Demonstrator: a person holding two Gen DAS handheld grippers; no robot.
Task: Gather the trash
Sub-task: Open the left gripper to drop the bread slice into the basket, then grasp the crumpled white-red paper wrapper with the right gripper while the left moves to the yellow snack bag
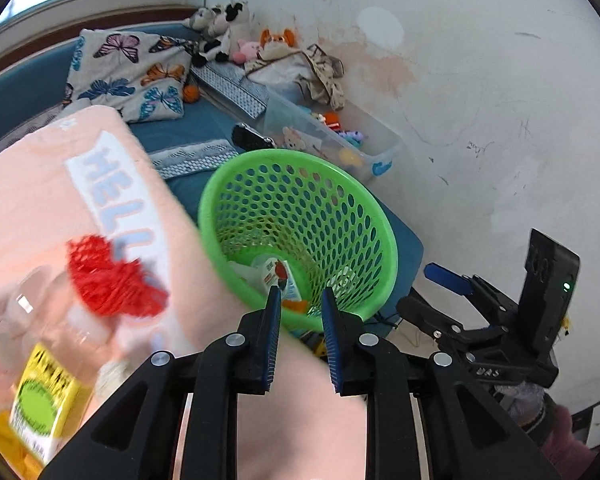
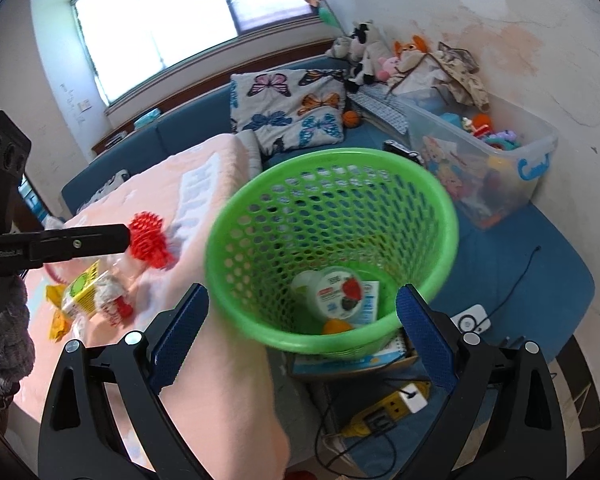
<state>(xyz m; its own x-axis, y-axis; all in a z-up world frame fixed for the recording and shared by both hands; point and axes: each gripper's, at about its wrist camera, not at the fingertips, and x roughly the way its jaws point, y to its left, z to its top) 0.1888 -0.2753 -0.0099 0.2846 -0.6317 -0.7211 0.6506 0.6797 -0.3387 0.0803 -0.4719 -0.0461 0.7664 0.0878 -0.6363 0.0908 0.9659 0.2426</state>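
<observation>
Red mesh netting [image 1: 112,276] on the bed's pink blanket [image 1: 40,200], near its basket-side edge: light, soft, springy; best pinched at a bunched fold. Left claw [image 1: 300,300] narrowly parted, empty. Right claw [image 2: 304,312] wide apart, empty, facing the green basket [image 2: 452,224].

A green perforated basket [image 2: 332,248] stands upright beside the bed, already holding a round-lidded cup [image 2: 336,294], a flat packet [image 2: 370,296] and an orange scrap [image 2: 336,326]. On the pink blanket [image 2: 204,200] lie red mesh netting [image 2: 150,242], a clear bottle with a yellow label [image 1: 48,392] and crumpled wrappers [image 2: 112,300].
</observation>
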